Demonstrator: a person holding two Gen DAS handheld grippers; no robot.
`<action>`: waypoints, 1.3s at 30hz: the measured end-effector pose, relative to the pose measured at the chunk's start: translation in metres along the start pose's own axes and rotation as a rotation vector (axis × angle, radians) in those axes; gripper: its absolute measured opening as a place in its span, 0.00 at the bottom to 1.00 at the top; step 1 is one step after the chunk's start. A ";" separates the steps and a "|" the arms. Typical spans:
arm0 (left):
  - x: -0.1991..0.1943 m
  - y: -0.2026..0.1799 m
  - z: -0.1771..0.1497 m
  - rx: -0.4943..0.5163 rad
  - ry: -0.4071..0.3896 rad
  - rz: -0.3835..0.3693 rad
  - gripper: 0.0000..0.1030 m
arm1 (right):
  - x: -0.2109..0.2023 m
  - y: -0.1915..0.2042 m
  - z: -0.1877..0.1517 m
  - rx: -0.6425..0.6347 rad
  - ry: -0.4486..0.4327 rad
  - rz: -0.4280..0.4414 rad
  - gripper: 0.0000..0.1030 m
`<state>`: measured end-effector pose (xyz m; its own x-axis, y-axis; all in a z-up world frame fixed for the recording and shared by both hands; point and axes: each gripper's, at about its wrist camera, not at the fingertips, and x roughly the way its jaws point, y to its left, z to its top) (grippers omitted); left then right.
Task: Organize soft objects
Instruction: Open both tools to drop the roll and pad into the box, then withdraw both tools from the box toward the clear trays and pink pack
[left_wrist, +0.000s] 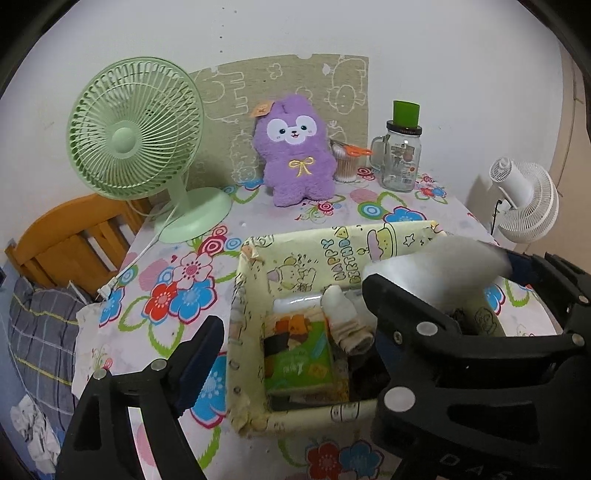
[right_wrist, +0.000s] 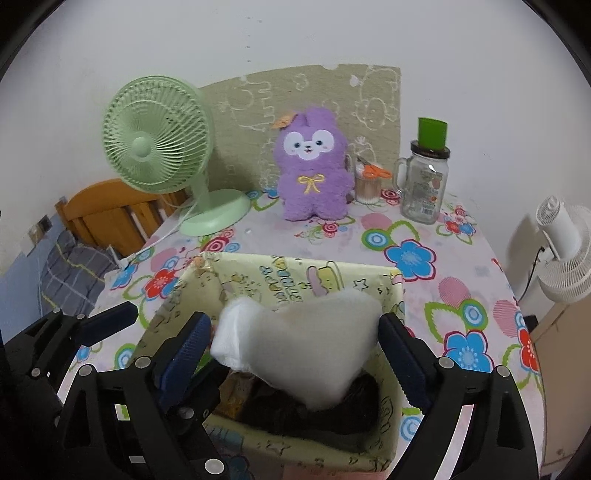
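A yellow cartoon-printed box (right_wrist: 177, 295) stands on the flowered tablecloth in front of me. A white soft pad (right_wrist: 299, 343), blurred, sits over the box's mouth between the fingers of my right gripper (right_wrist: 295, 332). The jaws stand wide and the pads do not press on it. The left wrist view shows the same white pad (left_wrist: 436, 266) at the box's right end. My left gripper (left_wrist: 291, 325) is open over the box (left_wrist: 255, 295) with nothing held. Inside lie pale socks (left_wrist: 347, 325), a green packet (left_wrist: 295, 362) and dark cloth (right_wrist: 332, 406). A purple plush (right_wrist: 314, 173) sits upright at the back.
A green desk fan (right_wrist: 159, 147) stands at the back left with its cord trailing off the table. At the back right are a glass jar (right_wrist: 421, 188) with a green lid and a cup of cotton swabs (right_wrist: 367, 184) holding orange scissors. A white fan (right_wrist: 565, 251) stands beyond the table's right edge and a wooden bed frame (left_wrist: 74, 236) beyond its left.
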<state>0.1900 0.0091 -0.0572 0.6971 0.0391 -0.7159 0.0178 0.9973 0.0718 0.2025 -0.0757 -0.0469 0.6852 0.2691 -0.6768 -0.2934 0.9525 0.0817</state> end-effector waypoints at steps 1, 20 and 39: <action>-0.002 0.001 -0.002 -0.002 -0.001 0.000 0.84 | -0.002 0.003 -0.001 -0.012 -0.004 -0.003 0.92; -0.037 -0.012 -0.021 0.020 -0.035 -0.026 0.88 | -0.046 0.008 -0.021 -0.021 -0.055 -0.034 0.97; -0.066 -0.020 -0.041 0.020 -0.064 -0.032 0.89 | -0.081 0.015 -0.040 -0.028 -0.102 -0.063 0.97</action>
<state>0.1145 -0.0110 -0.0397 0.7404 0.0020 -0.6722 0.0550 0.9965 0.0636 0.1159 -0.0892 -0.0199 0.7669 0.2232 -0.6016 -0.2649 0.9641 0.0199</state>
